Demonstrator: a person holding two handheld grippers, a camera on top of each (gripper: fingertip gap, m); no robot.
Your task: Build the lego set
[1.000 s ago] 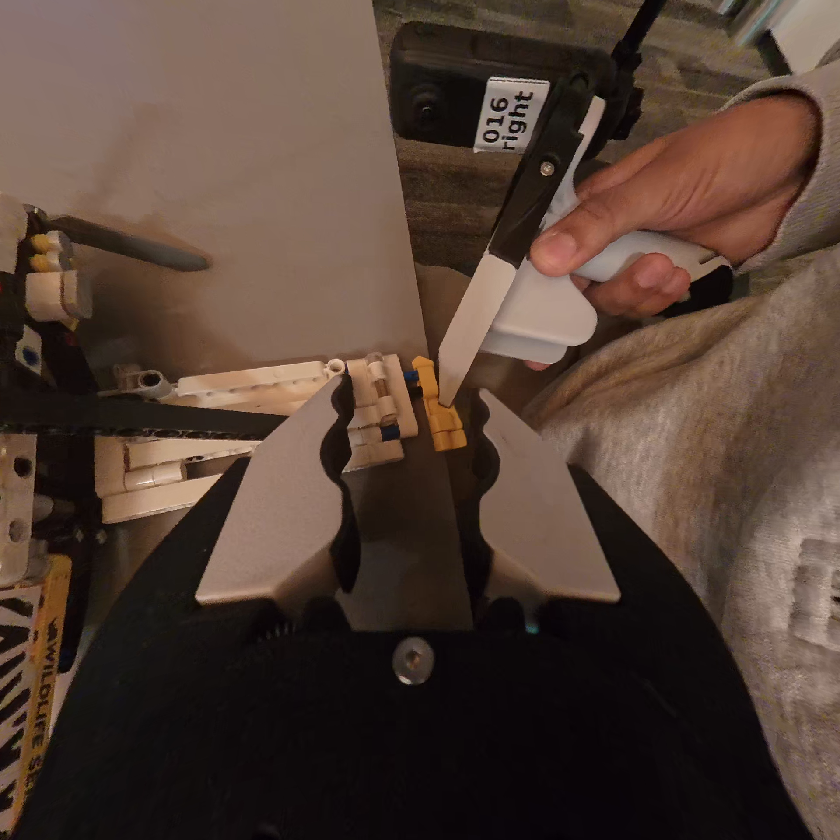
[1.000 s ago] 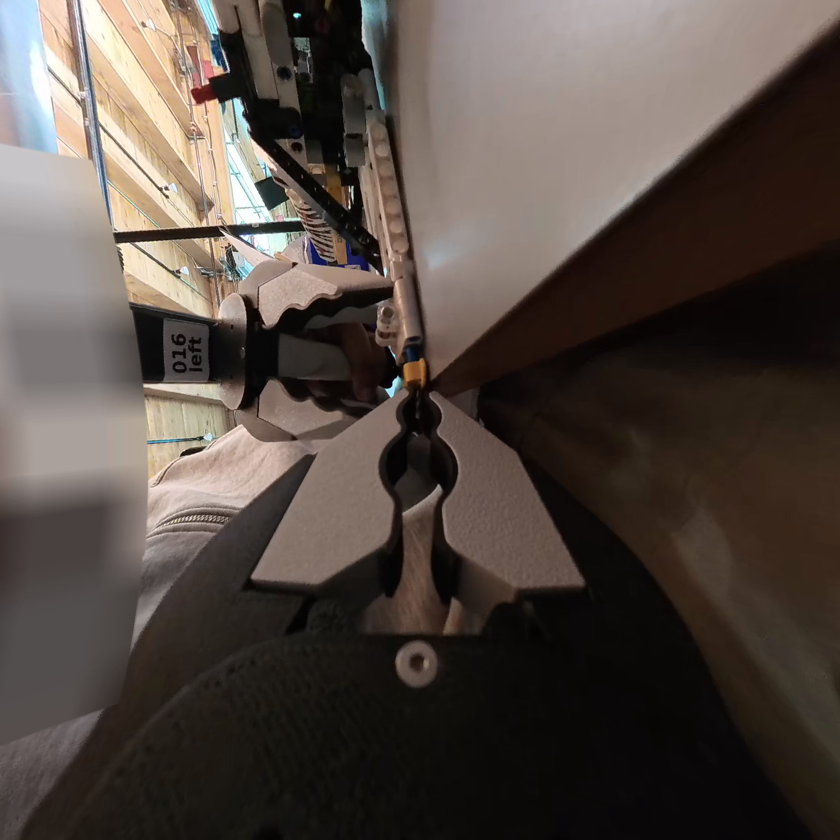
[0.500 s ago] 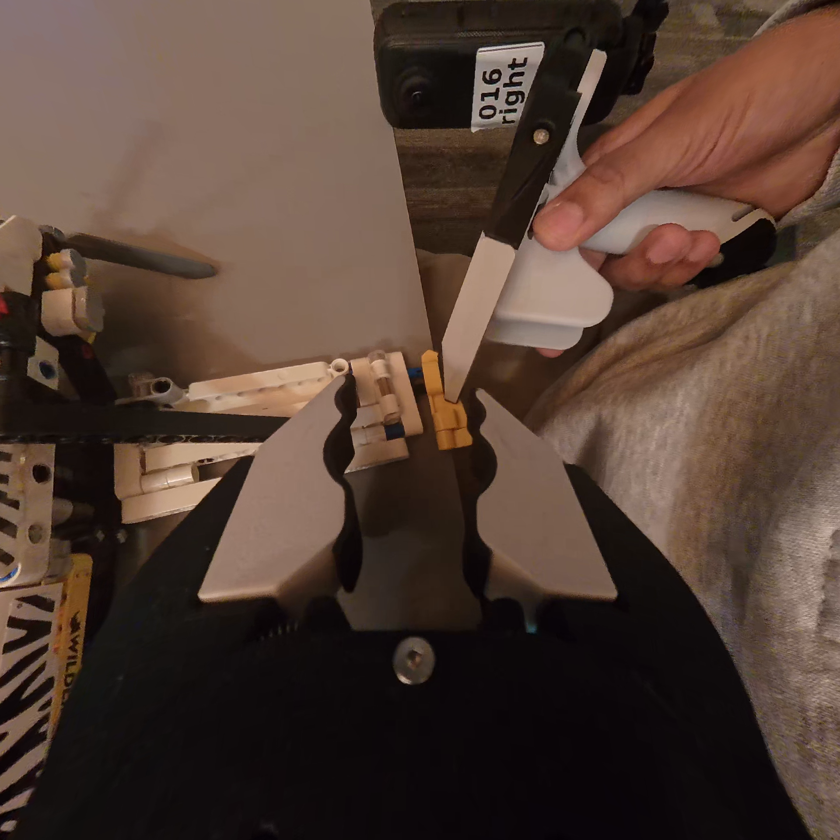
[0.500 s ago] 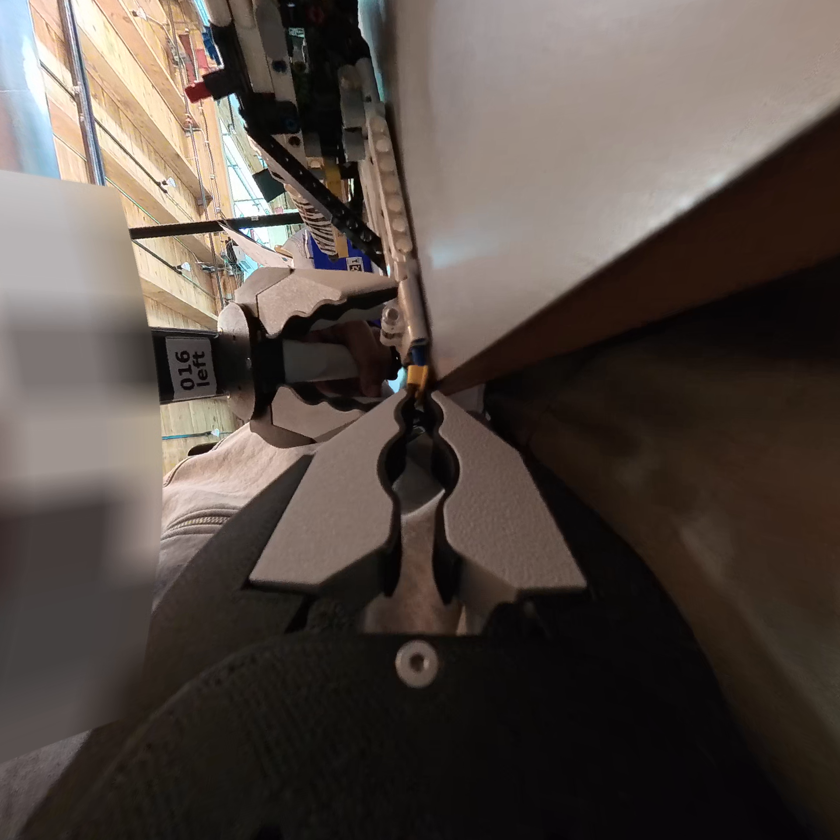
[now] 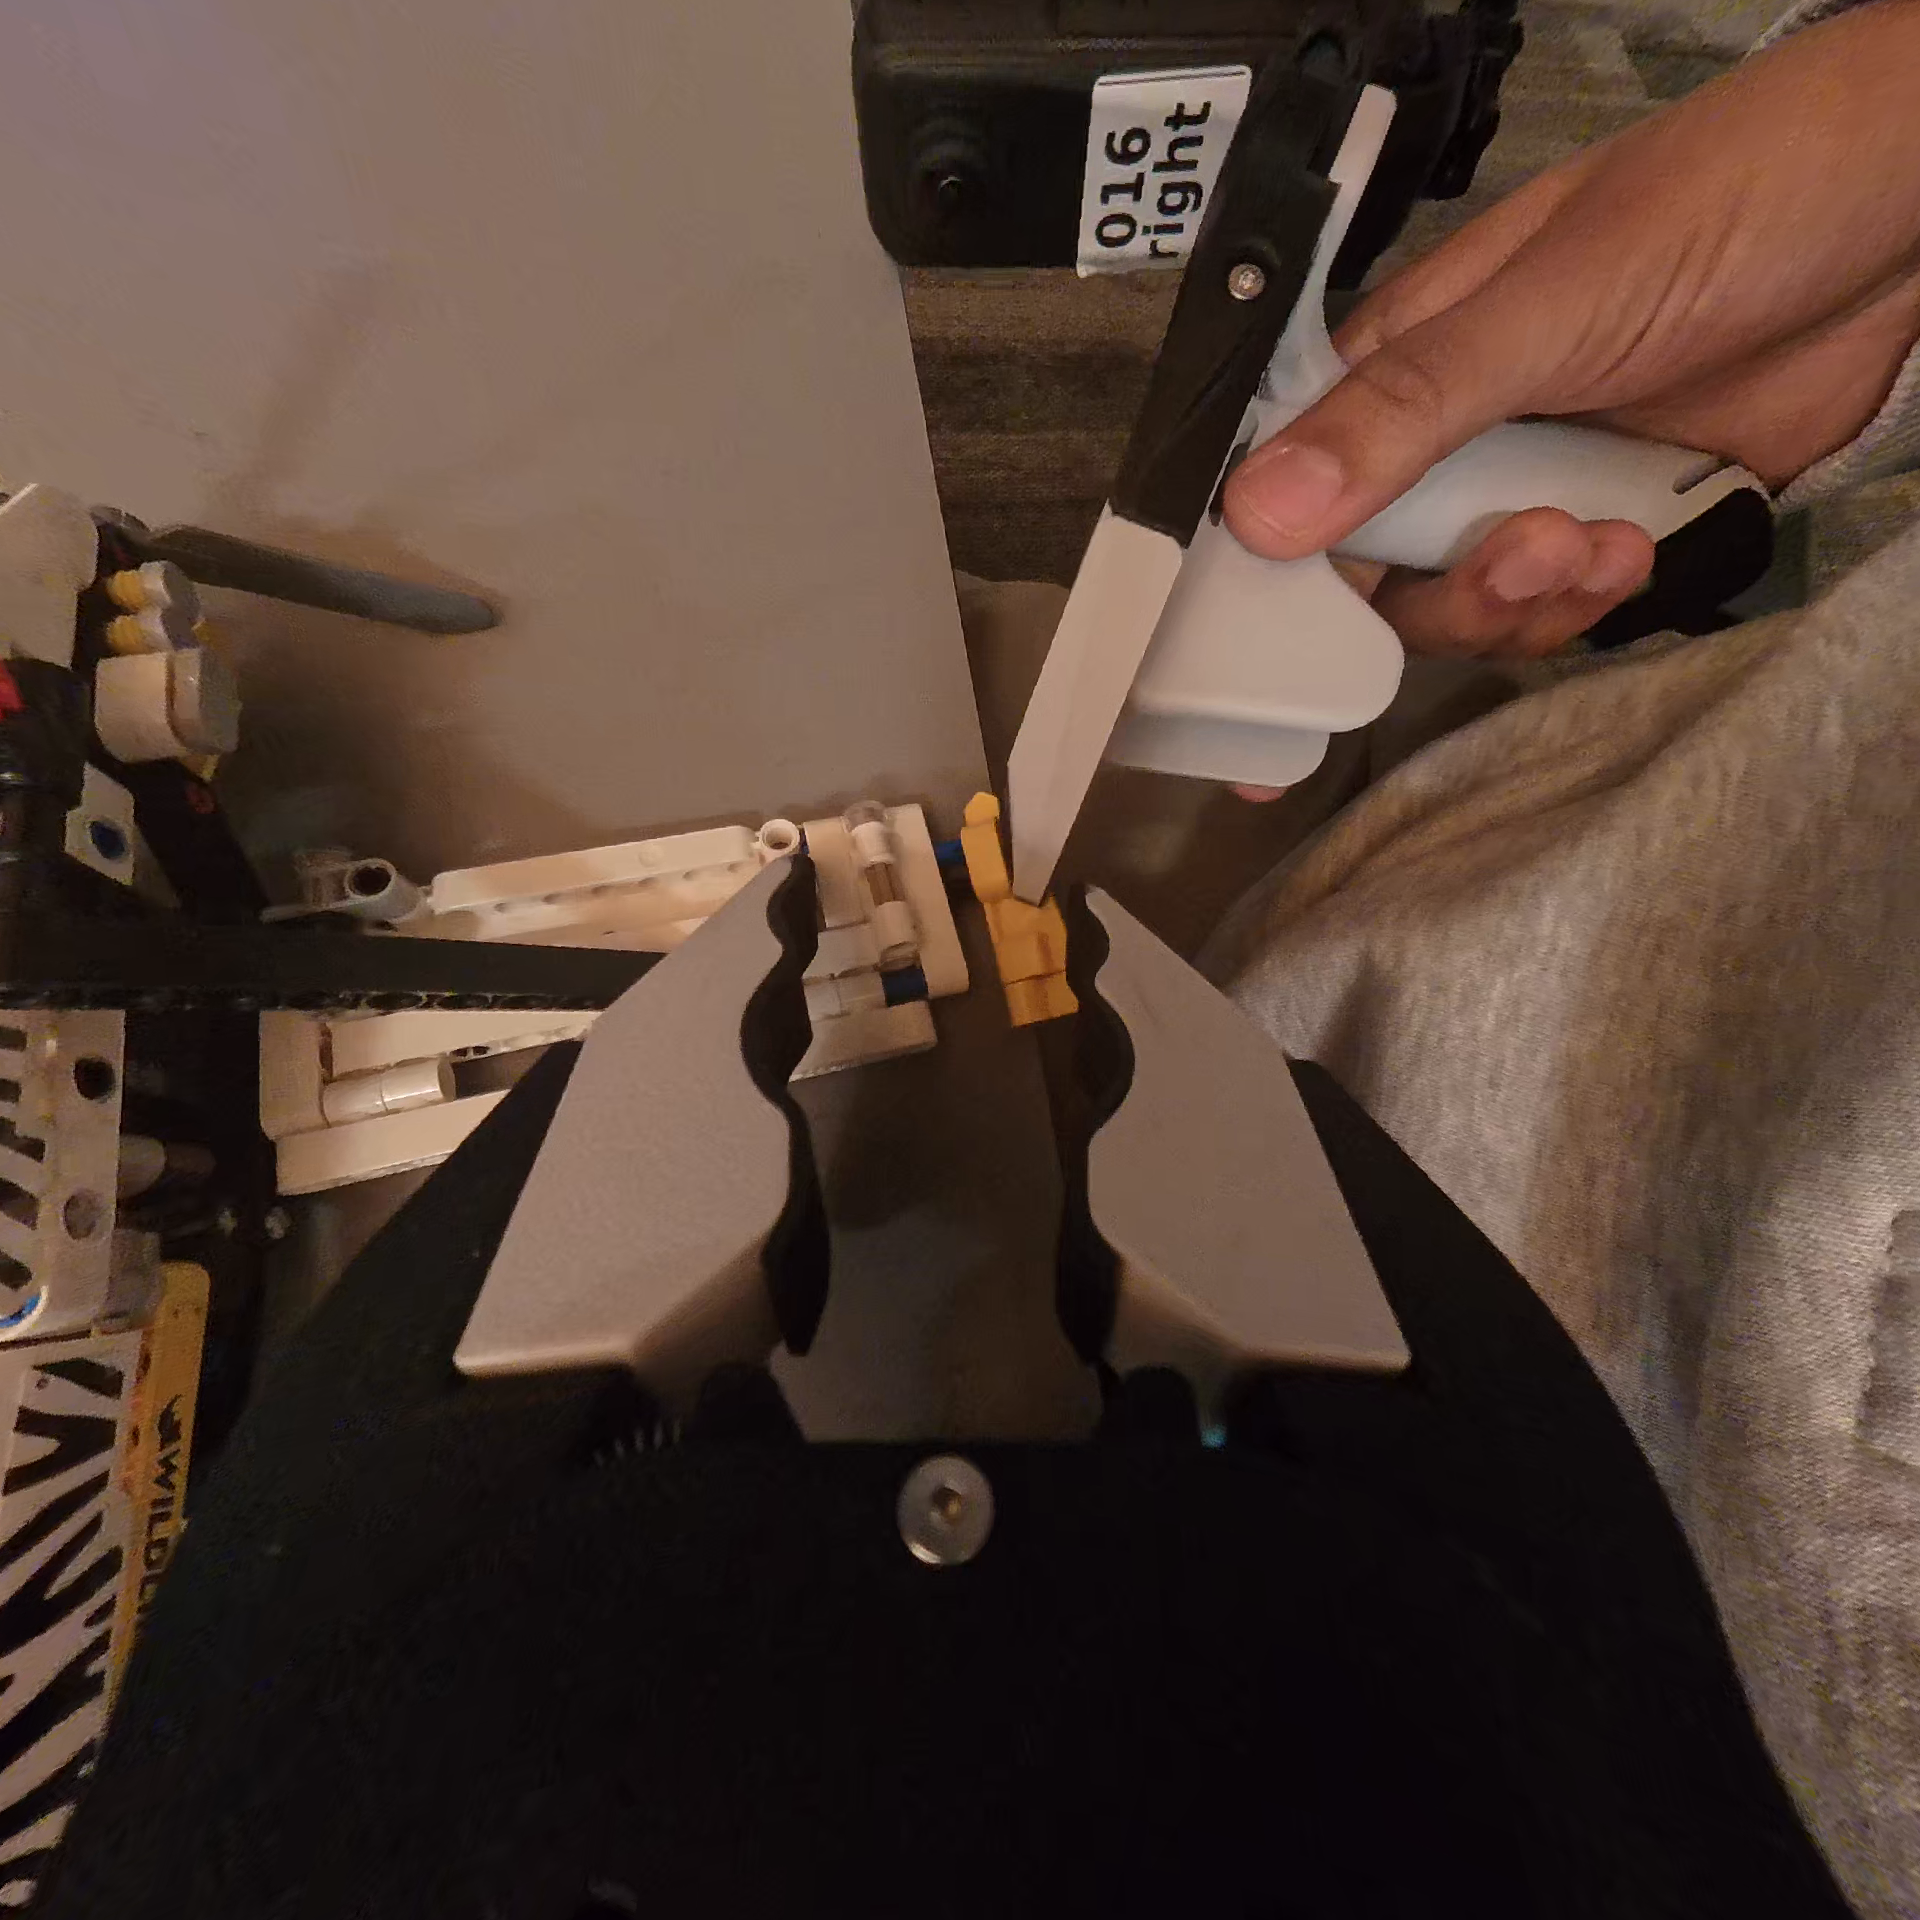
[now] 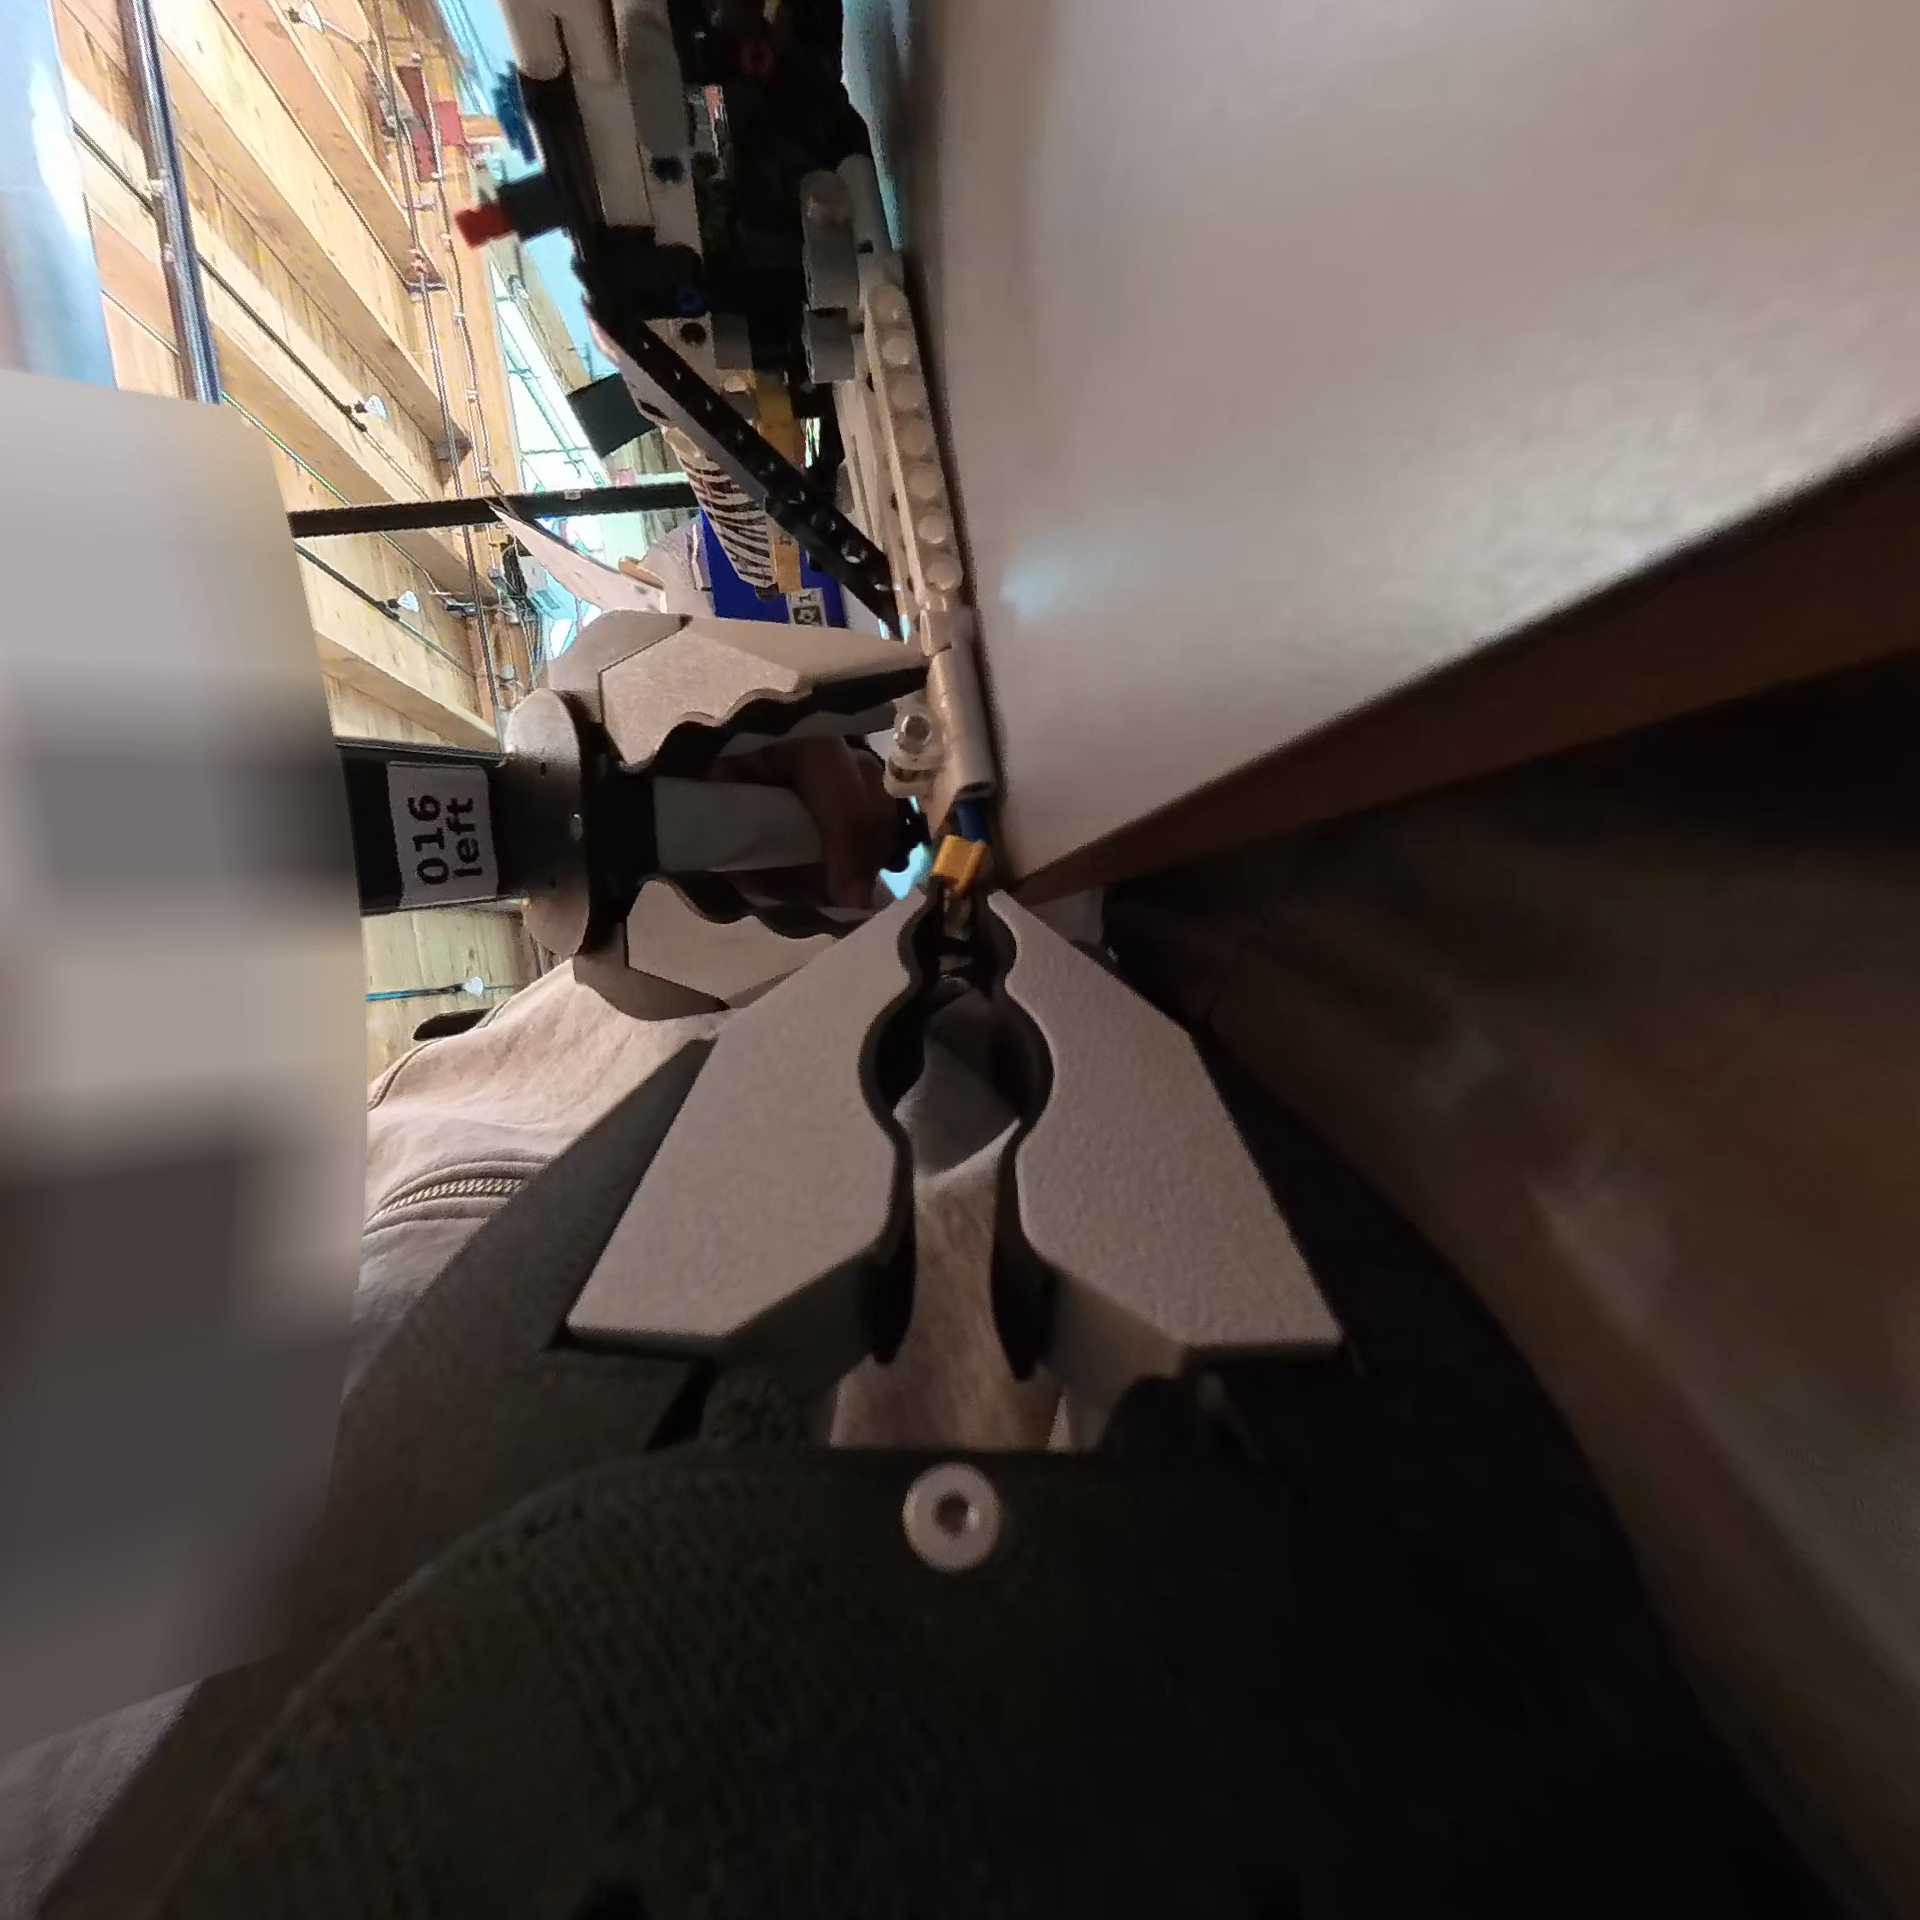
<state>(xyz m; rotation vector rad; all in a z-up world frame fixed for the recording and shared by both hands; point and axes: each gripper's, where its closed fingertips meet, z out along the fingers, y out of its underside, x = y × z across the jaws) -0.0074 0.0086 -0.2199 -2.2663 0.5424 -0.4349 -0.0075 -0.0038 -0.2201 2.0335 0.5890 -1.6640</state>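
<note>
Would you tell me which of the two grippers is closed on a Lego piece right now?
The right gripper: its fingertips pinch the yellow piece, while the left gripper stays wide open, holding nothing.

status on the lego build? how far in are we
Done: a large black-and-white model is already assembled on the table, with a white frame section at its end by the table corner. In hand: the right gripper is shut on a small yellow piece at the blue pins there; it is not seated flush. The left gripper is open around that spot. Left: seating it; further steps cannot be judged.
</note>
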